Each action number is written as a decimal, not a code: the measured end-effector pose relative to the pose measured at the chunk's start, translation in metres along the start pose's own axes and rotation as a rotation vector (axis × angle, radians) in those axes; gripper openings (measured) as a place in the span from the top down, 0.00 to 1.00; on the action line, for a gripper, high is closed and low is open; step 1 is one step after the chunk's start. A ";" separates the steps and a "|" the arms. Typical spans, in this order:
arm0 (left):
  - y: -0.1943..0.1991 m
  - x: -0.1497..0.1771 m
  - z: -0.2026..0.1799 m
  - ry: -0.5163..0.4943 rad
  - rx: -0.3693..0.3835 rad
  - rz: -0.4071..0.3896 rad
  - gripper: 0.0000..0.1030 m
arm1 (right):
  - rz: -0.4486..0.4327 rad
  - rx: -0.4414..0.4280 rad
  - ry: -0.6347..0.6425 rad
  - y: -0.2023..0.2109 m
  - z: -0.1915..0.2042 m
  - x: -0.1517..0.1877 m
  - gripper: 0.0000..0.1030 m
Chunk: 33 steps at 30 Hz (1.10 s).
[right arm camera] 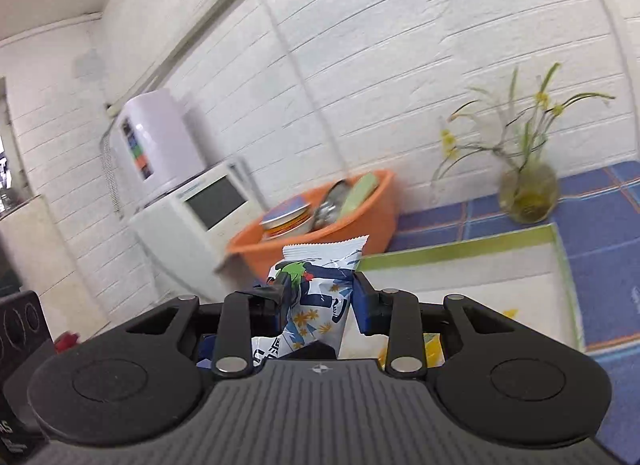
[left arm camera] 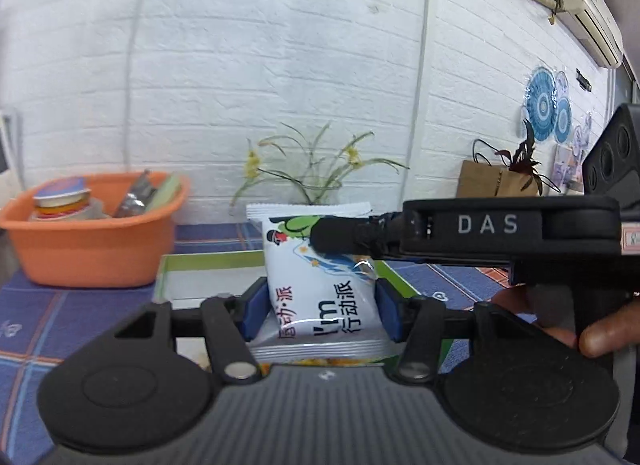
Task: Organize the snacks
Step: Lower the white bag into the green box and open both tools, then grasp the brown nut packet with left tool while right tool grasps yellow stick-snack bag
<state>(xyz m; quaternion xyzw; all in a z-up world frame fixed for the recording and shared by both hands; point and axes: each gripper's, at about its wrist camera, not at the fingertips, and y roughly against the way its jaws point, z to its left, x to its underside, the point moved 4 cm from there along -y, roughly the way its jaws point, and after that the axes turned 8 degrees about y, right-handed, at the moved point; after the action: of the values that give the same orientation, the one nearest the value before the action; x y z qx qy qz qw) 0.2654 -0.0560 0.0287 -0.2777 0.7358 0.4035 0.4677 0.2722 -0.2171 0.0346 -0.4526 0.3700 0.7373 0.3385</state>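
White brick is seen behind the desk, above whose green-edged tray one upright snack packet is pinched by both the left fingers and the right fingers, with the orange basin toward the far left corner.

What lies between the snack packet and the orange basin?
In the left wrist view, between the snack packet and the orange basin: the green-rimmed tray corner and blue tablecloth.

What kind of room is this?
Probably a home kitchen or dining corner: a microwave beside the white brick wall, an orange basin of snacks on a blue checked tablecloth, a wall air conditioner.
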 end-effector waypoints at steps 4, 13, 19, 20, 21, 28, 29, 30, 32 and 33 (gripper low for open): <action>-0.038 0.014 -0.007 0.009 0.005 0.063 0.47 | 0.016 0.019 -0.052 -0.009 -0.032 0.018 0.44; -0.038 0.033 0.026 0.068 -0.088 0.100 0.33 | 0.023 0.068 -0.122 0.018 -0.057 0.027 0.00; 0.008 0.034 0.044 0.051 -0.170 0.076 0.26 | 0.067 0.005 -0.153 0.061 -0.050 0.026 0.00; 0.019 0.038 0.047 0.052 -0.179 0.071 0.25 | 0.078 0.001 -0.148 0.069 -0.048 0.029 0.00; 0.028 0.043 0.051 0.052 -0.187 0.069 0.24 | 0.095 -0.001 -0.136 0.078 -0.045 0.035 0.00; 0.047 0.086 0.058 -0.035 -0.174 0.144 0.00 | 0.312 0.010 -0.004 0.080 -0.024 0.079 0.00; 0.045 0.088 0.057 -0.034 -0.167 0.150 0.00 | 0.346 0.028 0.016 0.075 -0.022 0.086 0.00; 0.044 0.089 0.056 -0.040 -0.156 0.155 0.00 | 0.373 0.053 0.022 0.070 -0.023 0.092 0.00; 0.036 0.091 0.054 -0.063 -0.156 0.176 0.00 | 0.415 0.098 0.016 0.061 -0.027 0.102 0.00; 0.032 0.092 0.054 -0.069 -0.164 0.188 0.00 | 0.432 0.111 0.006 0.057 -0.029 0.107 0.00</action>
<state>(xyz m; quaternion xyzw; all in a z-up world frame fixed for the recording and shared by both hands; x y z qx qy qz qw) 0.2279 0.0035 -0.0578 -0.2306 0.7065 0.5136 0.4288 0.1979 -0.2528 -0.0595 -0.3458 0.4994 0.7698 0.1959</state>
